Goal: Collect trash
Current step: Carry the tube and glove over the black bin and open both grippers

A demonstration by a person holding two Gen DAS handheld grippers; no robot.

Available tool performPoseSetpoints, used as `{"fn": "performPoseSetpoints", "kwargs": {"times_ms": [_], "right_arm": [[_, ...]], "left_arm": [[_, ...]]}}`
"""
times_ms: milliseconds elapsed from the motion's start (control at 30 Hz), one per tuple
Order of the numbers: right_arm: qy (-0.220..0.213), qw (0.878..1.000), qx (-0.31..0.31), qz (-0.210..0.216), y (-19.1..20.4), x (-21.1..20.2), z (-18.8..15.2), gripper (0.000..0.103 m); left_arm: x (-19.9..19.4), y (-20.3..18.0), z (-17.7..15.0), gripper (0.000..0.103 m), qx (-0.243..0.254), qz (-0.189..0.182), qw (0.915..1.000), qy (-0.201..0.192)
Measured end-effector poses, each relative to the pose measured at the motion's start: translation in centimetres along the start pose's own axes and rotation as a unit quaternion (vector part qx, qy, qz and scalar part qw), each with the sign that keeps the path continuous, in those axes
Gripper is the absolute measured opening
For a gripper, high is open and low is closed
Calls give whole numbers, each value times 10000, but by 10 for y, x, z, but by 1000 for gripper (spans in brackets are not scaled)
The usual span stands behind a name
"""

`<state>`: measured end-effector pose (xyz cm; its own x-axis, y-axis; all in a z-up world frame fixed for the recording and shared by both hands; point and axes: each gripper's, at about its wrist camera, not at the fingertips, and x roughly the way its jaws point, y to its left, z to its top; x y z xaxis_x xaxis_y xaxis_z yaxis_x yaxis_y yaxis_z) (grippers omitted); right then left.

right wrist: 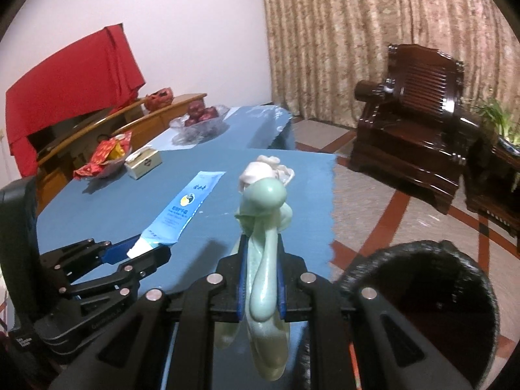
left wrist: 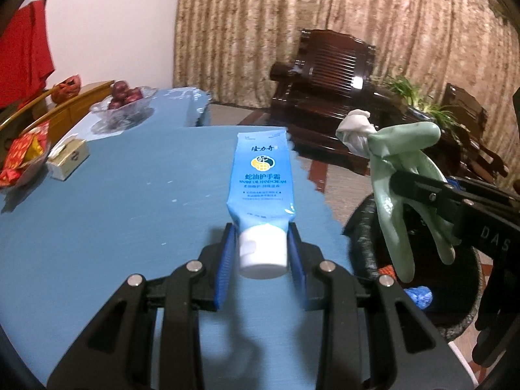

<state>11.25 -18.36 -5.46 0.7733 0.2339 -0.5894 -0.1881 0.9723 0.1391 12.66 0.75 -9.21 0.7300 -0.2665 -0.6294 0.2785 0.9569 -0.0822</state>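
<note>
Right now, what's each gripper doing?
Left gripper: shut on the hand cream tube, gripped at its cap end.
Right gripper: shut on the green rubber glove.

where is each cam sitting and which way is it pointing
Left wrist: sits on the left gripper, looking along its fingers over the blue table; they clamp the hand cream tube; the right gripper enters at right holding the green glove.
Right wrist: sits on the right gripper, looking the same way; its fingers clamp the green glove; the left gripper shows at left.
Shared: tube, glove, table, black bin, fruit bowl, dark wooden armchair, curtain.
</note>
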Motion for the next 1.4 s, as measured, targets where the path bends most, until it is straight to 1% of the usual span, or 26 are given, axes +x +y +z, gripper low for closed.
{"fn": "performPoseSetpoints", "kwargs": {"times_ms": [467,800,967,1067,1167,1400], "right_arm": [[-54,9961,479,-740,-80,-45,-29,14],[25,9918,680,-1081,-120,-62,-48,14],[80,9891,810,-1230,-137,-66,-56,14],[97,9879,859,-1287,-145,-68,-59,14],[101,9869,888,-1341,-150,-69,-61,14],[153,9842,987,-1464,-163,-67,-65,14]], "left_arm": [[12,-82,3,31,558,-649,9963,20],[20,-137,-2,31,923,-949,9912,47],[25,-167,-8,31,1145,-1148,9868,52],[29,-180,-10,31,1262,-1235,9843,56],[34,-190,-11,31,1265,-1299,9834,95],[54,-199,-14,31,1240,-1429,9816,258]]}}
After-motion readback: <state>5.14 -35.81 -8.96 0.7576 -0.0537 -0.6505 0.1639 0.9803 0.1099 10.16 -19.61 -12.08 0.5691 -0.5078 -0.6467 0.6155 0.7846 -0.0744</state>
